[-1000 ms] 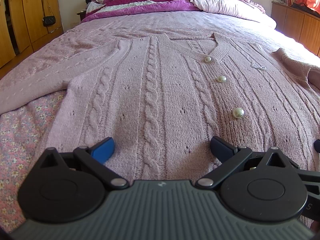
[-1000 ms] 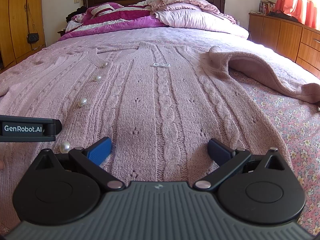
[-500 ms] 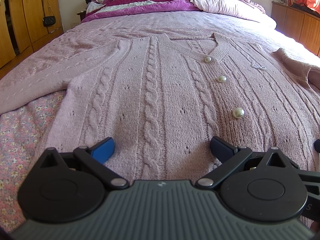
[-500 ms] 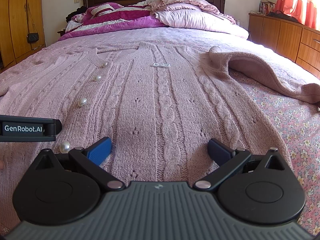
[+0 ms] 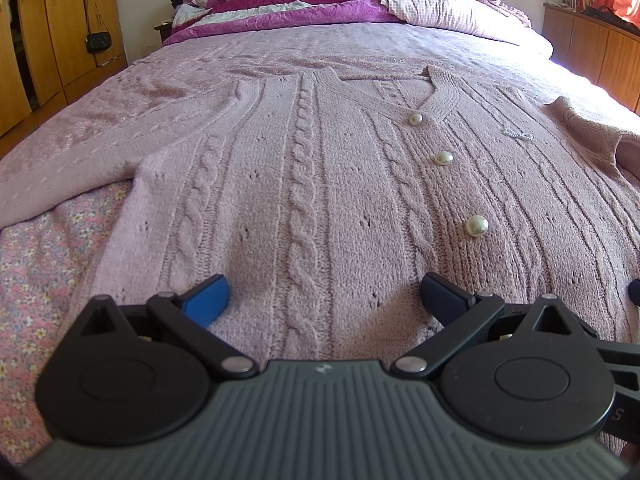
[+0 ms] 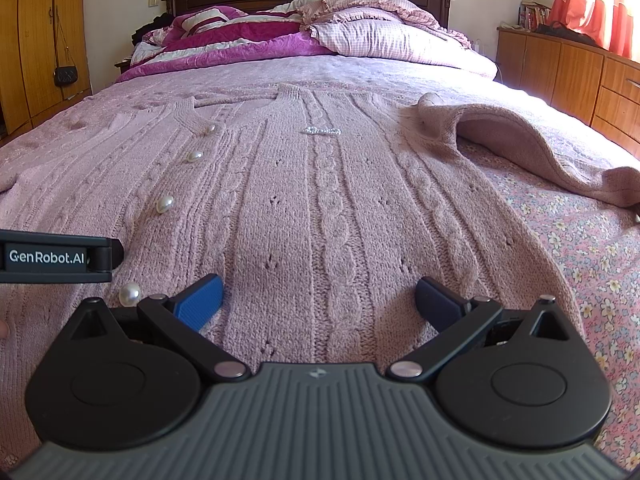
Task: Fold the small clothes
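Observation:
A pink cable-knit cardigan (image 5: 320,184) with pearl buttons (image 5: 476,225) lies flat, front up, on the bed. In the right wrist view the same cardigan (image 6: 320,200) fills the middle, and its right sleeve (image 6: 520,144) lies bunched and bent to the right. My left gripper (image 5: 324,296) hovers open just above the cardigan's lower hem, left of the button row. My right gripper (image 6: 318,296) is open over the hem on the other side of the buttons. Nothing sits between either pair of fingers. The left gripper's body (image 6: 56,256) shows at the left edge of the right wrist view.
A floral pink bedsheet (image 6: 580,264) lies under the cardigan. Pillows and a magenta quilt (image 6: 248,40) pile at the headboard. Wooden wardrobes (image 5: 60,20) stand on the left, low wooden cabinets (image 6: 560,68) on the right.

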A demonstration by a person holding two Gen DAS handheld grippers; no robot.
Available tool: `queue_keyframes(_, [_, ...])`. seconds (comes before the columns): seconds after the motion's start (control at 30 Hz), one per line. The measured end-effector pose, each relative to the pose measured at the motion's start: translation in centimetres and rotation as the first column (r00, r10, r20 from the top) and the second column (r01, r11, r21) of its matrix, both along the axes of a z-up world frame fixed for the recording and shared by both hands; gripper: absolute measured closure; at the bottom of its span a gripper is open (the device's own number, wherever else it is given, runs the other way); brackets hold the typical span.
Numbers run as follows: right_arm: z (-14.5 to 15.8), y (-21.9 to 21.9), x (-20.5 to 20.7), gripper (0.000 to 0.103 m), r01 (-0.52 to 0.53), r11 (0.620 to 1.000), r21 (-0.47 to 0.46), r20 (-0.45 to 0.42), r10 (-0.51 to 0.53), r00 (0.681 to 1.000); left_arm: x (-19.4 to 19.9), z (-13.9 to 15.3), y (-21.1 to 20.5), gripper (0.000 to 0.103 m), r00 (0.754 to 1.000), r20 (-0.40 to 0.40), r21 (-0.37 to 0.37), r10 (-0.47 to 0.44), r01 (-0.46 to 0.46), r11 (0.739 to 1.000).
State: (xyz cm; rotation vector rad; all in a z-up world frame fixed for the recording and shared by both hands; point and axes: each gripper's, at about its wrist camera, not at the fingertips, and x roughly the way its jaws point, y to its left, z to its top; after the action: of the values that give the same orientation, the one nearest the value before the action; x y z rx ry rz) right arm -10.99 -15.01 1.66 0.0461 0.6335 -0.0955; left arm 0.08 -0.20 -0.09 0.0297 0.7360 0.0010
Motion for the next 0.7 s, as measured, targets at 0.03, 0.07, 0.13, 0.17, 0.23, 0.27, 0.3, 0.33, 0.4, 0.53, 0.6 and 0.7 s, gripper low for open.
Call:
queue_keyframes(0.03, [0.0,0.0,0.0,0.0,0.0,1.0,0.0,0.0,0.0,1.0,0.0,0.0,0.01,0.0,1.0,0.0,0.0,0.0,0.0,1.0])
queue_keyframes(0.07, [0.0,0.05,-0.05,0.0,0.0,1.0,0.0,0.0,0.0,1.0,-0.02,-0.01,0.0,0.0,1.0,0.0,0.0,0.0,0.0,1.0])
queue_keyframes(0.13, [-0.02,0.11,-0.11,0.0,0.0,1.0,0.0,0.0,0.0,1.0,-0.02,-0.01,0.0,0.0,1.0,0.0,0.0,0.0,0.0,1.0])
queue_keyframes(0.17, [-0.02,0.12,-0.11,0.0,0.0,1.0,-0.001,0.0,0.0,1.0,0.0,0.0,0.01,0.0,1.0,0.0,0.0,0.0,0.0,1.0])
queue_keyframes(0.23, [-0.03,0.12,-0.11,0.0,0.0,1.0,-0.001,0.0,0.0,1.0,-0.02,-0.01,0.0,0.0,1.0,0.0,0.0,0.0,0.0,1.0])
queue_keyframes(0.27, [-0.03,0.08,-0.06,0.0,0.0,1.0,-0.001,0.001,0.0,1.0,-0.01,0.0,0.0,0.0,1.0,0.0,0.0,0.0,0.0,1.0])
queue_keyframes(0.3, [-0.02,0.05,-0.01,0.0,0.0,1.0,-0.001,0.001,0.0,1.0,-0.02,-0.01,0.0,0.0,1.0,0.0,0.0,0.0,0.0,1.0])
queue_keyframes(0.33, [-0.03,0.05,-0.01,0.0,0.0,1.0,-0.001,0.001,0.0,1.0,-0.02,-0.01,0.0,0.0,1.0,0.0,0.0,0.0,0.0,1.0])
queue_keyframes(0.4, [-0.04,0.07,-0.01,0.0,0.0,1.0,-0.001,0.001,0.0,1.0,-0.02,0.0,0.0,0.0,1.0,0.0,0.0,0.0,0.0,1.0])
queue_keyframes(0.53, [-0.04,0.18,-0.15,0.0,0.0,1.0,-0.001,0.001,0.0,1.0,-0.03,-0.01,0.0,0.0,1.0,0.0,0.0,0.0,0.0,1.0])
queue_keyframes(0.6, [-0.04,0.18,-0.17,0.0,0.0,1.0,-0.001,0.001,0.0,1.0,-0.02,0.0,0.0,0.0,1.0,0.0,0.0,0.0,0.0,1.0])
queue_keyframes(0.7, [-0.04,0.2,-0.19,0.0,0.001,1.0,-0.001,0.001,-0.001,1.0,-0.02,-0.01,0.0,0.0,1.0,0.001,0.0,0.0,0.0,1.0])
